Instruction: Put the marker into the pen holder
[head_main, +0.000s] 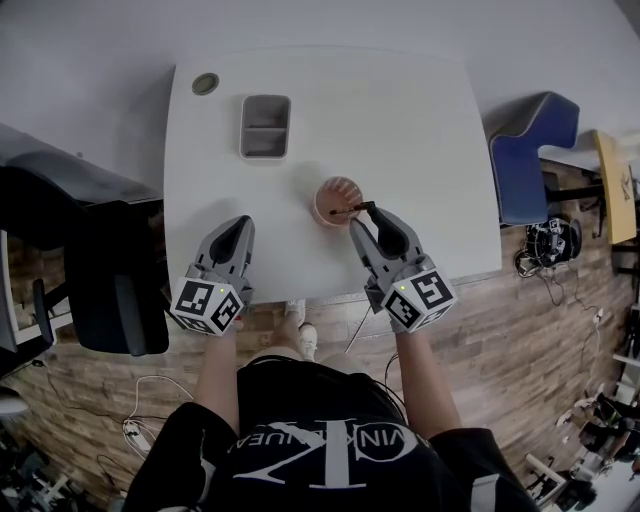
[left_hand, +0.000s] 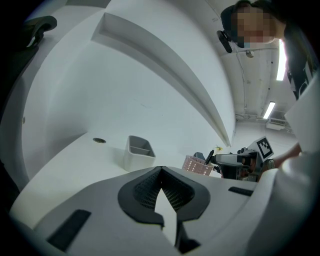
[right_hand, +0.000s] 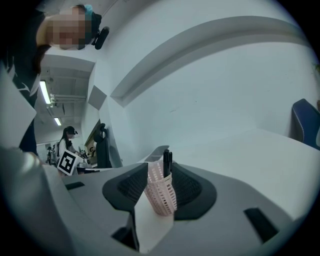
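A pink mesh pen holder (head_main: 337, 200) stands on the white table (head_main: 410, 120), right of the middle. A black marker (head_main: 350, 210) sits in it, its top leaning toward my right gripper (head_main: 363, 215). In the right gripper view the pen holder (right_hand: 162, 192) stands between the open jaws of that gripper (right_hand: 160, 172), and the marker (right_hand: 166, 161) pokes upright out of it; neither pad touches it. My left gripper (head_main: 240, 224) rests near the table's front left, shut and empty (left_hand: 161, 170). The left gripper view catches the holder (left_hand: 197, 165) off to its right.
A grey two-compartment organiser (head_main: 265, 125) stands at the back of the table, with a round cable grommet (head_main: 205, 83) in the far left corner. A black office chair (head_main: 100, 260) stands left of the table and a blue chair (head_main: 530, 150) to its right.
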